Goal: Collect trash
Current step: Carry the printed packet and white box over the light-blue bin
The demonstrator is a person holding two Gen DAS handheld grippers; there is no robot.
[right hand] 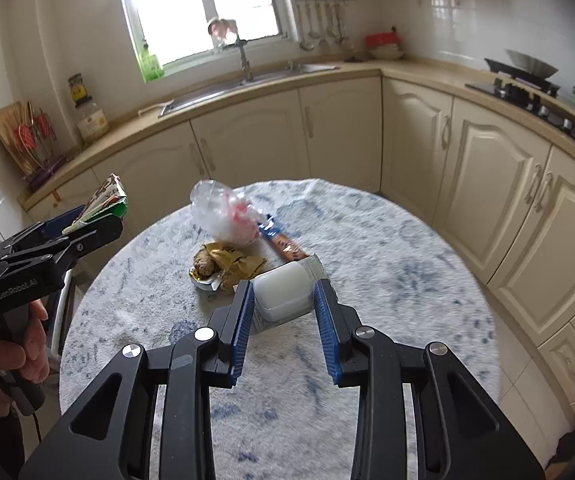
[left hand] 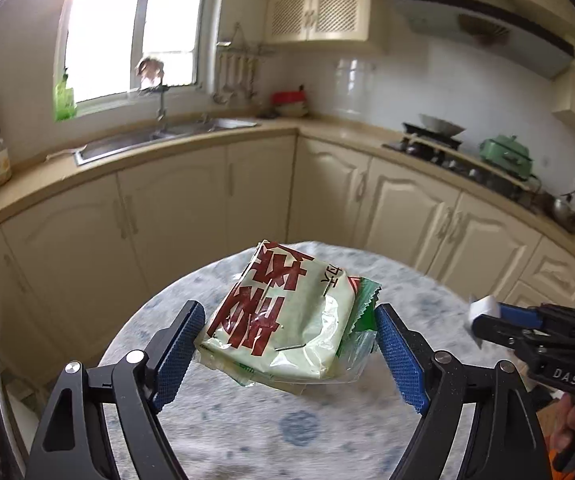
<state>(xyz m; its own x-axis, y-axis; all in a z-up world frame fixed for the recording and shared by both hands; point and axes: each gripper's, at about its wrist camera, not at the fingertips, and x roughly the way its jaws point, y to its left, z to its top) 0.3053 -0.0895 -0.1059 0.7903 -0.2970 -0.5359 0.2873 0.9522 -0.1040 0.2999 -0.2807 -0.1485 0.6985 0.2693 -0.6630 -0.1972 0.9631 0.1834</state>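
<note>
Left gripper (left hand: 289, 344) I hold clamped on green wrapper stack (left hand: 287, 316), frame centre | right gripper (right hand: 285, 312) pinches white carton (right hand: 285, 290) | crumpled bag (right hand: 225, 216) above it on table (right hand: 407, 280)

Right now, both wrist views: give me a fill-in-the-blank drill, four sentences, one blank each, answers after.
1. The left gripper is shut on a pale green ____ printed with red characters.
2. The right gripper clamps a small ____-coloured tub.
3. The clear plastic bag lies on the round ____.
4. The brown wrapper lies ____ the clear bag and the tub.

Missing words: packet; white; table; between
</note>
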